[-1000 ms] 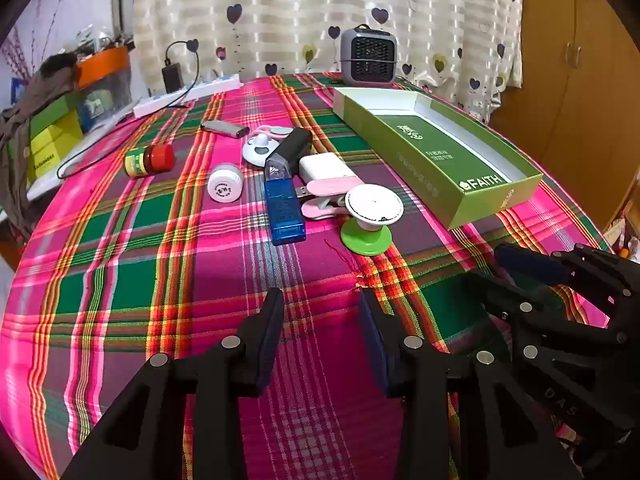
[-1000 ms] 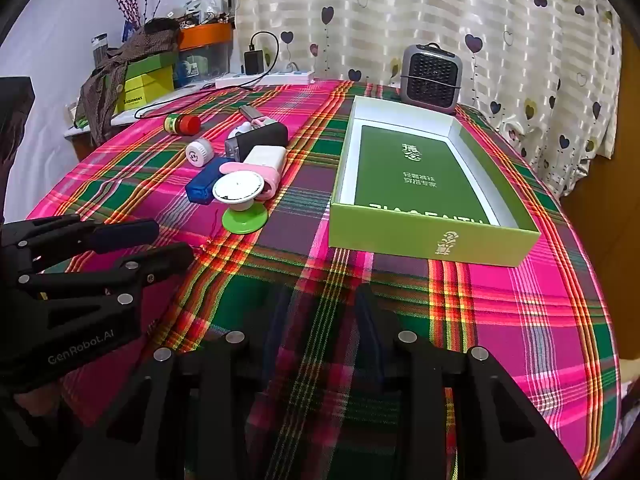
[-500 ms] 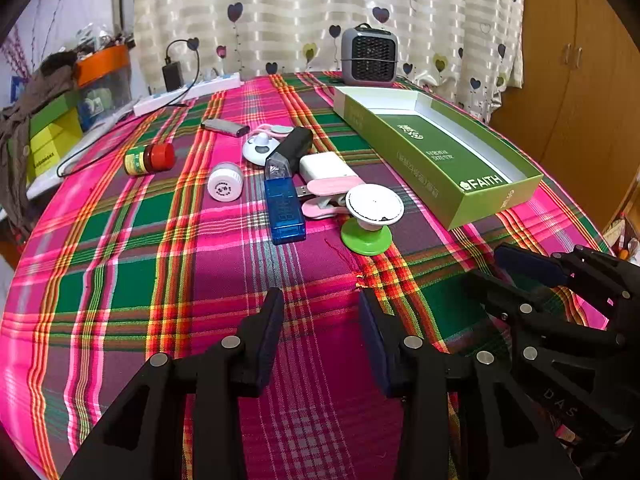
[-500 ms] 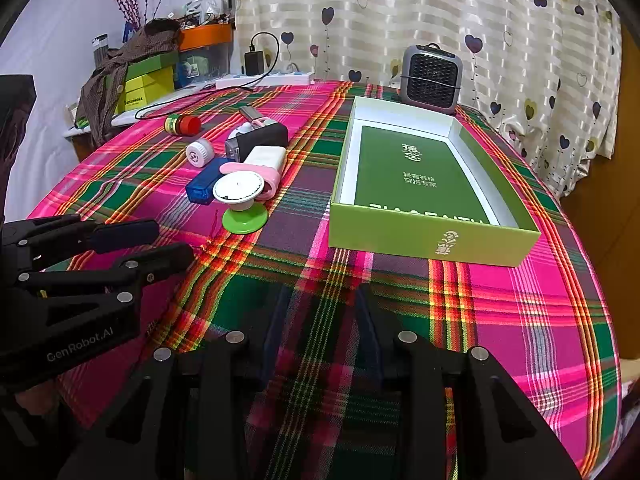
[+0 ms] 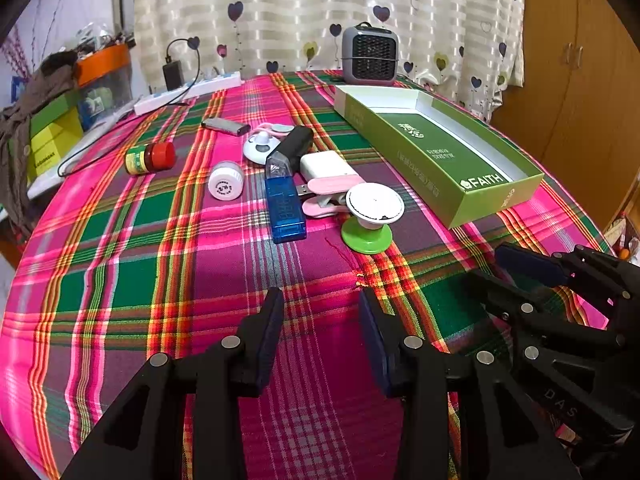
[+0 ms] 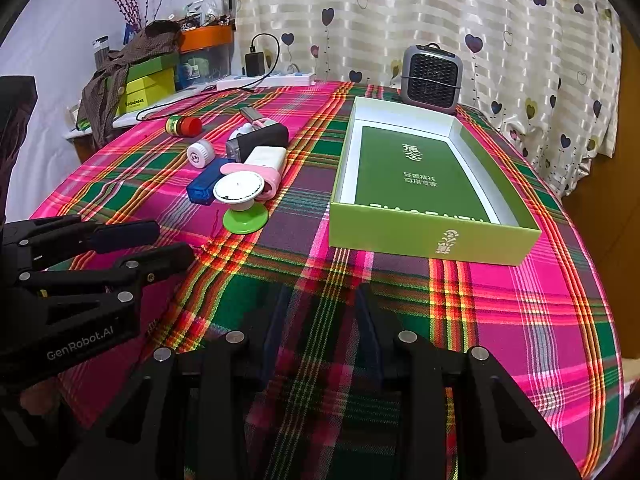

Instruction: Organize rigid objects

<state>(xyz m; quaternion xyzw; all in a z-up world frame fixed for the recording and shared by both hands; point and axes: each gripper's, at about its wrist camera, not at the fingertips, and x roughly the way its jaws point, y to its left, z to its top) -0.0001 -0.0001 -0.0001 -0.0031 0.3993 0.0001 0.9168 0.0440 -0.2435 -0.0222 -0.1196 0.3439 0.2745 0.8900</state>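
Note:
A cluster of small objects lies mid-table: a blue USB device point(image 5: 285, 208), a white disc on a green base point(image 5: 370, 218), a pink clip point(image 5: 330, 192), a white adapter point(image 5: 326, 164), a black block point(image 5: 298, 142), a white cap point(image 5: 226, 180), a red-lidded jar point(image 5: 150, 158) and a grey stick point(image 5: 226, 126). An open, empty green box point(image 5: 440, 152) lies to their right; it also shows in the right wrist view point(image 6: 424, 184). My left gripper point(image 5: 320, 312) is open and empty, well short of the cluster. My right gripper point(image 6: 318, 308) is open and empty near the box's front.
A grey mini heater point(image 6: 432, 76) stands behind the box. A power strip point(image 5: 188, 90) with a charger and cable lies at the table's far left edge. Boxes and clutter point(image 6: 148, 80) sit on a shelf beyond. A wooden wardrobe point(image 5: 580, 60) stands at right.

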